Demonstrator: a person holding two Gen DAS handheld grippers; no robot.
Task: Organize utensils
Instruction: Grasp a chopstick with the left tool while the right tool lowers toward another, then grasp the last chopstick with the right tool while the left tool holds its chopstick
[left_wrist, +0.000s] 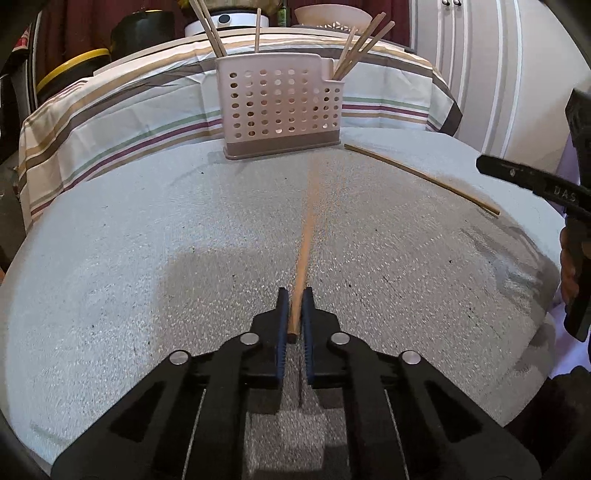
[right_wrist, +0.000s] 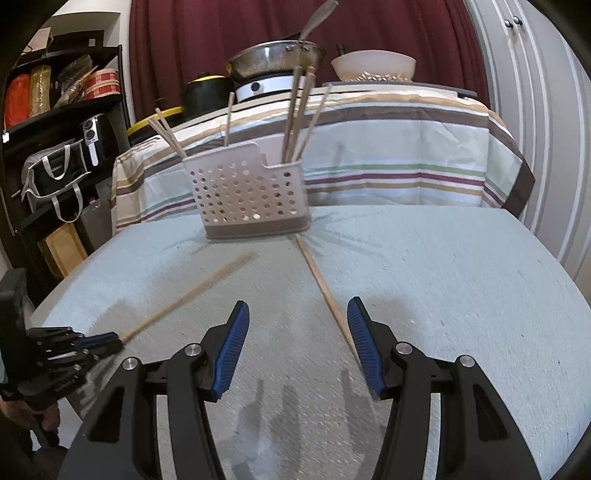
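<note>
Your left gripper (left_wrist: 294, 314) is clenched on the near end of a wooden chopstick (left_wrist: 304, 243) that points away toward the holder, while your right gripper (right_wrist: 297, 350) stands released above the pale table (right_wrist: 461, 295), with a second chopstick (right_wrist: 325, 291) lying just inside its right finger. Farther back, the perforated pink utensil holder (left_wrist: 280, 110) stands upright with several chopsticks already in it. Behind it hangs a striped cloth (right_wrist: 406, 166).
</note>
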